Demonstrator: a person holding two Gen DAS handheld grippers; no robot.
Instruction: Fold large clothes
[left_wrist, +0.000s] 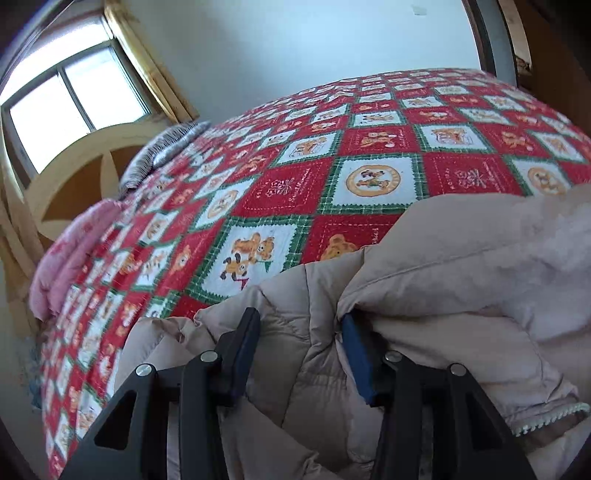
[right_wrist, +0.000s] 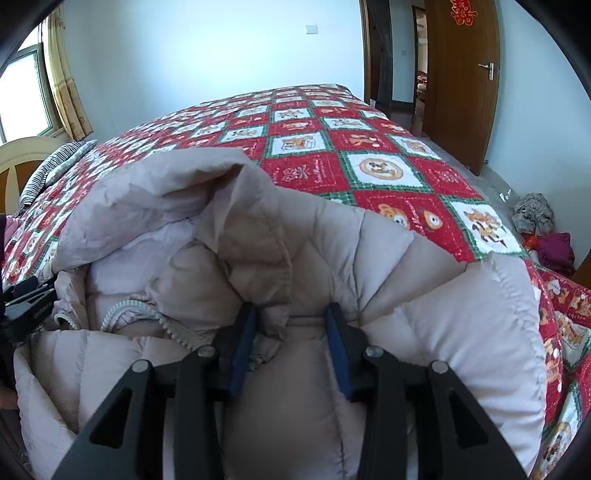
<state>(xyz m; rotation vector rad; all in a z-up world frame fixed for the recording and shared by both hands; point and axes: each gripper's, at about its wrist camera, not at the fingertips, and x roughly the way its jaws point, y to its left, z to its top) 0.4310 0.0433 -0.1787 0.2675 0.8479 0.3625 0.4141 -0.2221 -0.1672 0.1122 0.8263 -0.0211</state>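
Note:
A beige quilted down coat (left_wrist: 443, 266) lies bunched on a bed, also in the right wrist view (right_wrist: 207, 206). My left gripper (left_wrist: 301, 321) has its jaws set apart with a thick fold of the coat between them. My right gripper (right_wrist: 291, 314) likewise holds a padded fold of the coat between its blue-padded fingers (right_wrist: 338, 343). The left gripper's body shows at the left edge of the right wrist view (right_wrist: 26, 299). A toothed zip edge (right_wrist: 147, 310) runs through the folds.
The bed carries a red, green and white bear-patterned quilt (left_wrist: 369, 147). A pink blanket (left_wrist: 70, 254) and a striped pillow (left_wrist: 162, 151) lie by the cream headboard (left_wrist: 74, 162). A window (left_wrist: 70, 96) is behind it. A wooden door (right_wrist: 461, 81) and a clothes pile (right_wrist: 546, 236) are on the right.

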